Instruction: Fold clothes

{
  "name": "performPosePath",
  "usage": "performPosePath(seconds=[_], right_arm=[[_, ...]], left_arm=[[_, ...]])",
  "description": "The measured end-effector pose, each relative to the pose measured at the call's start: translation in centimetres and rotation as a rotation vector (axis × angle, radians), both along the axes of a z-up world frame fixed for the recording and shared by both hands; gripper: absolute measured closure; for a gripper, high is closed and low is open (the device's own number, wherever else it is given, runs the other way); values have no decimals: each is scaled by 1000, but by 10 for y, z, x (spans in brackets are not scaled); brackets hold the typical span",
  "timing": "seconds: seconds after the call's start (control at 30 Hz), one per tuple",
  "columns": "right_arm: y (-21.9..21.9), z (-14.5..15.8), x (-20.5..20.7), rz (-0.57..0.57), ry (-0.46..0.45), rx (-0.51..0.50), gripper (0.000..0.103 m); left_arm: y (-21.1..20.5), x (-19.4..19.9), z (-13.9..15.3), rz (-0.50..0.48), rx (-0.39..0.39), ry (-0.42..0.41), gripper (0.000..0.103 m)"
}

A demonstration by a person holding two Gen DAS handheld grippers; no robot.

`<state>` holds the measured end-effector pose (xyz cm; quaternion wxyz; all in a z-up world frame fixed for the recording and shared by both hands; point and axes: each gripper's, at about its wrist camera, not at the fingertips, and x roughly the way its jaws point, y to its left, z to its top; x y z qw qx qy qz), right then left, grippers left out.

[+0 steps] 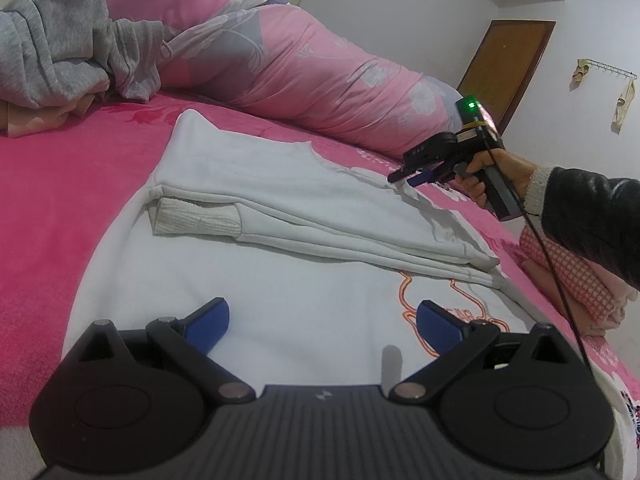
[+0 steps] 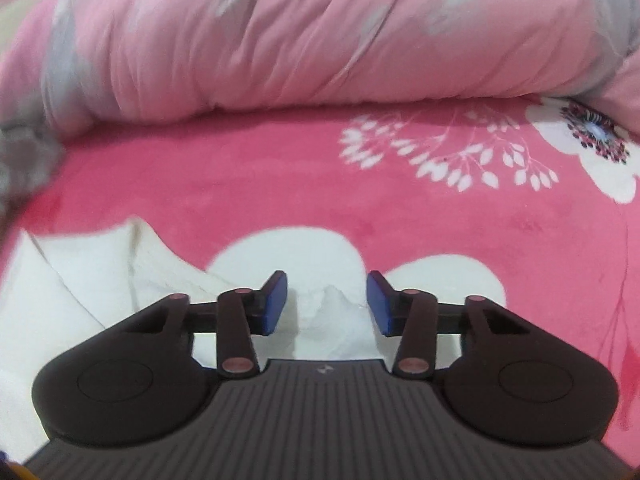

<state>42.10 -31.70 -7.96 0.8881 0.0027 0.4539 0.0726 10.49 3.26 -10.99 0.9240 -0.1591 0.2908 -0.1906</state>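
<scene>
In the left wrist view we see the white top (image 1: 280, 216) lying partly folded across the centre of the frame on the pink bed (image 1: 60, 208), its sleeves laid over the body so the next fold can stack cleanly. Our left gripper (image 1: 322, 320), bottom centre, hangs wide open over the near hem, holding nothing. Our right gripper (image 2: 327, 302) stands partly open astride a raised peak of white cloth, pads not pressing, probably placed to pinch that edge.

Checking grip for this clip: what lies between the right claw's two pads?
In the right wrist view, a raised peak of the white garment stands between the pads of the right claw. The pads do not press on it; gaps show on both sides.
</scene>
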Motion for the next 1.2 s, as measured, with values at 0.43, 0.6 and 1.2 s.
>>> performPosePath(seconds=[0.43,0.6,1.2], right_arm=[[12,-10,-17,-3,-134,-180,101],[10,-25,-14,-84,-161,-172,100],[-90,67,-176,-464,-343,338,81]], left_arm=[[0,0,0,-1,-8,-1,2],[0,0,0,-1,-10,-1,2],[0,0,2,1,-5,6,2]])
